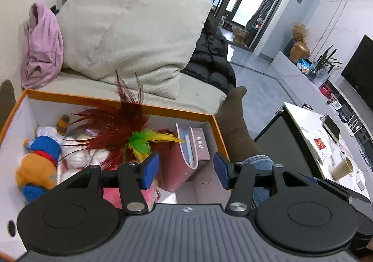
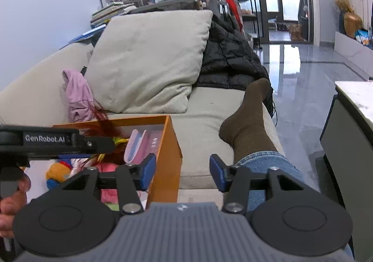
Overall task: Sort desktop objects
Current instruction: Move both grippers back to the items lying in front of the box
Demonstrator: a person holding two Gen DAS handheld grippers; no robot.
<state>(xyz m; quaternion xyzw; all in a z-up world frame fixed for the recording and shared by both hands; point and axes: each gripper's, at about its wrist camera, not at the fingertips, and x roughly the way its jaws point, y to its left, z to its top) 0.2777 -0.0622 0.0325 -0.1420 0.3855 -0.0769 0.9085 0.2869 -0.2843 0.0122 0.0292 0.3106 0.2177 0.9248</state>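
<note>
A: Feathers [image 1: 121,119] lay in the orange box [image 1: 216,126], just beyond the empty, parted left gripper [image 1: 186,169].
B: Right gripper [image 2: 183,172] gaped too, over the sofa [image 2: 200,122].

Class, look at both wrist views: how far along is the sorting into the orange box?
Done: the orange box already holds a feather toy, a plush toy and a pink book. In hand: nothing; the left gripper and right gripper are both open and empty. Left: possibly the paper cup and small items on the side table, though whether they belong to the job is unclear.
</note>
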